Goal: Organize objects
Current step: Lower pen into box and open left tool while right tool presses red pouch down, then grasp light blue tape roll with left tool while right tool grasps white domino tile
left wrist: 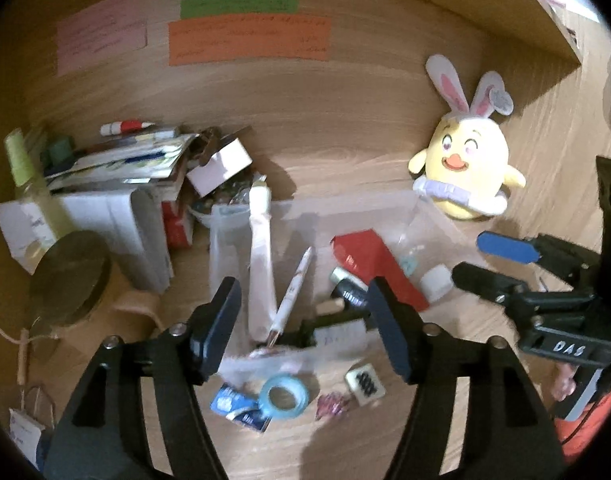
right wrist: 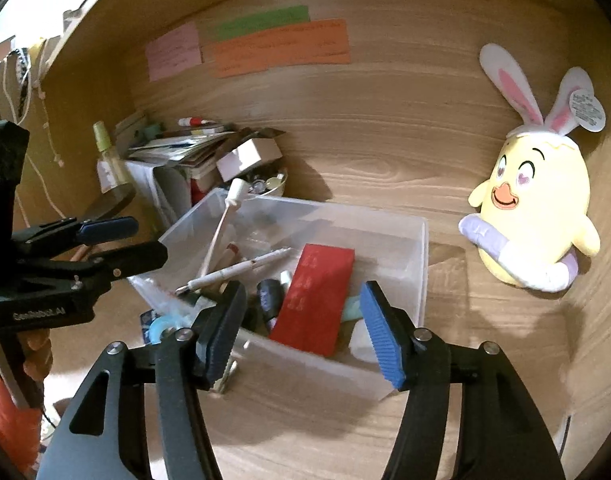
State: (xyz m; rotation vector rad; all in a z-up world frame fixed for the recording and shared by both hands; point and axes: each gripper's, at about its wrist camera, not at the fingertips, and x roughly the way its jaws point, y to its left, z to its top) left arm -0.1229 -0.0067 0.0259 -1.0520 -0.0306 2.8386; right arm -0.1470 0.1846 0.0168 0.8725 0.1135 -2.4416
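A clear plastic bin stands on the wooden desk. It holds a red box, a white pen, a long white brush and a black tube. My right gripper hangs open over the bin's near wall with nothing between its fingers. My left gripper is open above the bin's near left corner, also holding nothing. In front of that corner lie a blue tape roll, a blue packet and a white die. Each gripper shows in the other's view, left gripper and right gripper.
A yellow chick plush with rabbit ears leans on the back wall at the right. A pile of books and boxes, a green spray bottle and a round dark disc crowd the left. Coloured paper notes hang on the back wall.
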